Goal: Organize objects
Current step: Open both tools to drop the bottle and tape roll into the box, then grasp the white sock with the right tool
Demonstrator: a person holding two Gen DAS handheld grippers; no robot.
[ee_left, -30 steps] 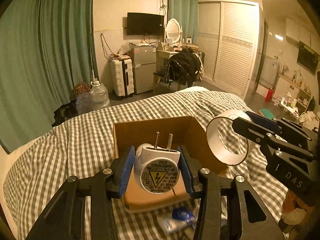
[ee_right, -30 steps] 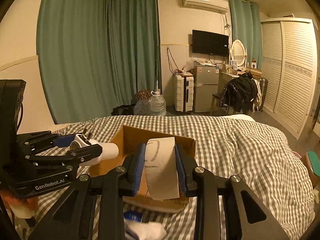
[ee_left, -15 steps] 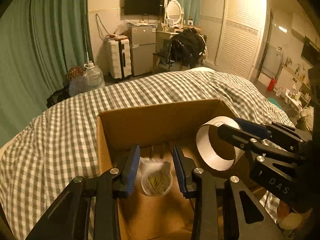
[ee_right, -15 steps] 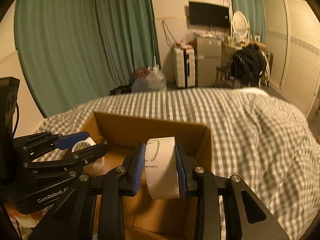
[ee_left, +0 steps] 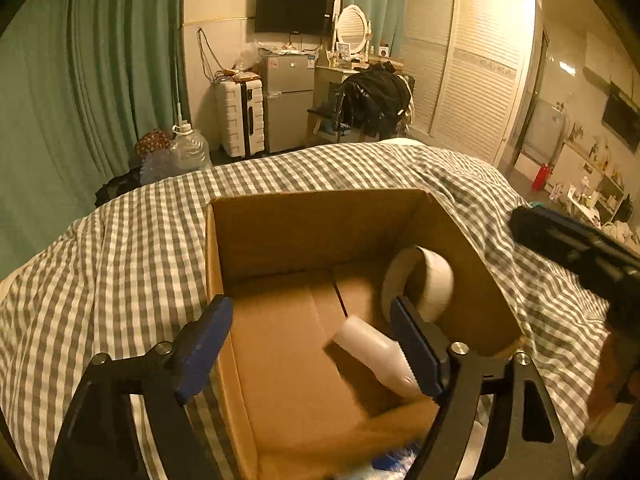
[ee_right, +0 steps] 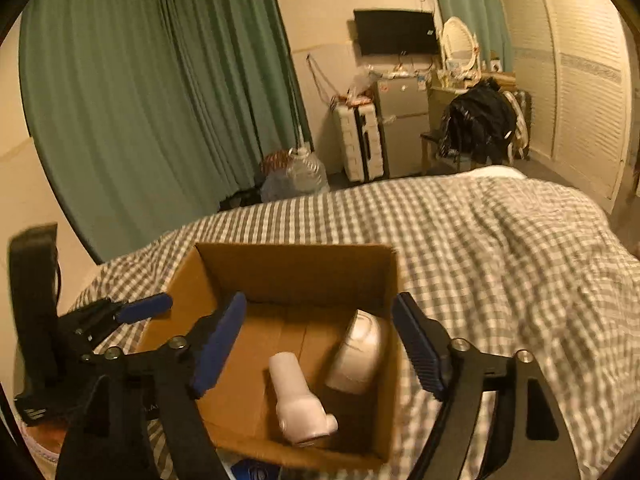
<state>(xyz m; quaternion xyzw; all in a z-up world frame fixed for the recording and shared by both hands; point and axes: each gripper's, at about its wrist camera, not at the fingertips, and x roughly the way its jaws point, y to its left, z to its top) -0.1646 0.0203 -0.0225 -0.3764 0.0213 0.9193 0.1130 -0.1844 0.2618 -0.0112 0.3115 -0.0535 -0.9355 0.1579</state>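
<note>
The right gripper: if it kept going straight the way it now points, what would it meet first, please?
Most likely the white plug adapter lying on the cardboard box floor, between the right gripper's open jaws; the tape roll leans just right. Depth is uncertain.

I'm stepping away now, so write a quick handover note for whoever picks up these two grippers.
Left gripper: open, nothing between its fingers, jaws just opened.
Right gripper: open, empty, jaws just opened too.
White plug-in charger lies on the floor of the open brown cardboard box on the checked bedspread; white tape roll leans at the box's right wall.
Done: both dropped in.
Left: blue-and-white packets by the box's near edge.
</note>
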